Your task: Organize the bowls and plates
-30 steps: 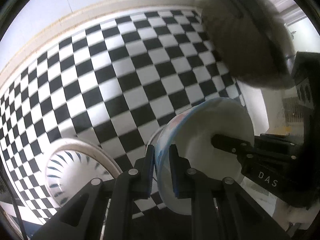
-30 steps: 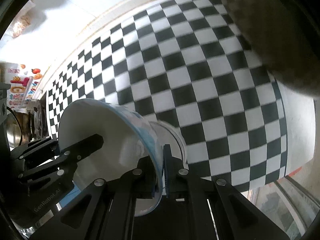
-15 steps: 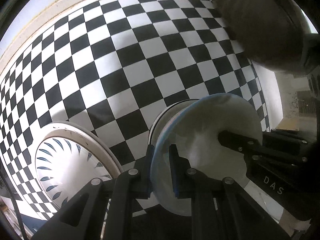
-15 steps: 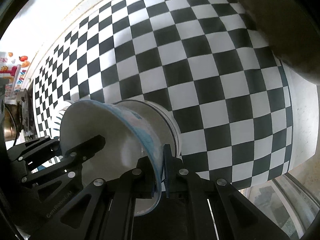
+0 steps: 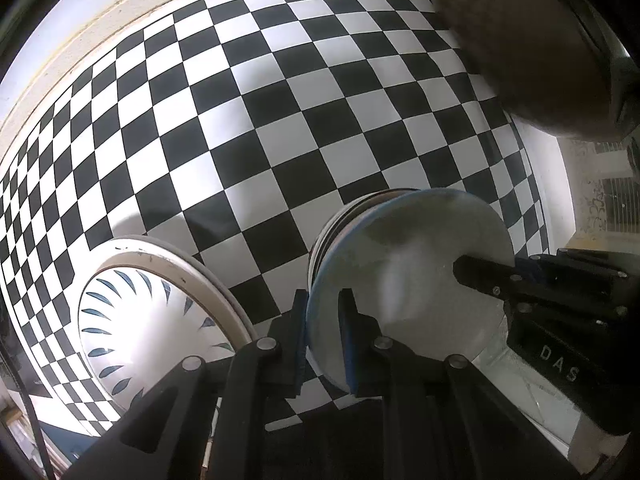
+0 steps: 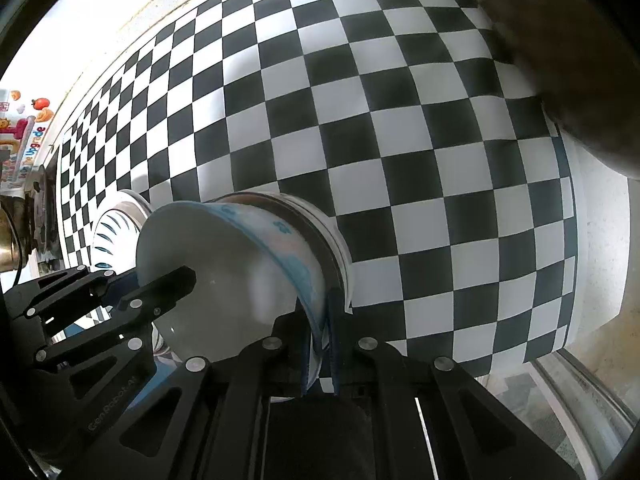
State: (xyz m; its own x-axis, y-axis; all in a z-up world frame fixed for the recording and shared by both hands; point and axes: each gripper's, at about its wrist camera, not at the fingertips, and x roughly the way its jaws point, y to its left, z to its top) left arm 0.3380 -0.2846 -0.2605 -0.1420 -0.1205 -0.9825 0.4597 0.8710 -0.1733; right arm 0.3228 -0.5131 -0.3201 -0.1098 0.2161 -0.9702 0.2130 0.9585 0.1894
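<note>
Left wrist view: left gripper [image 5: 323, 330] and right gripper [image 6: 319, 344] both clamp blue-rimmed bowl [image 5: 408, 280] nested into another bowl [image 6: 316, 216]; patterned plate [image 5: 132, 332] beside.

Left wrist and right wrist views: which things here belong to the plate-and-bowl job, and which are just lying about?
Job:
- blue-rimmed bowl, pinched by left gripper and right gripper
- bowl beneath it
- leaf-patterned plate

Lying about:
- checkered tablecloth
- colourful packaging
- metal object
</note>
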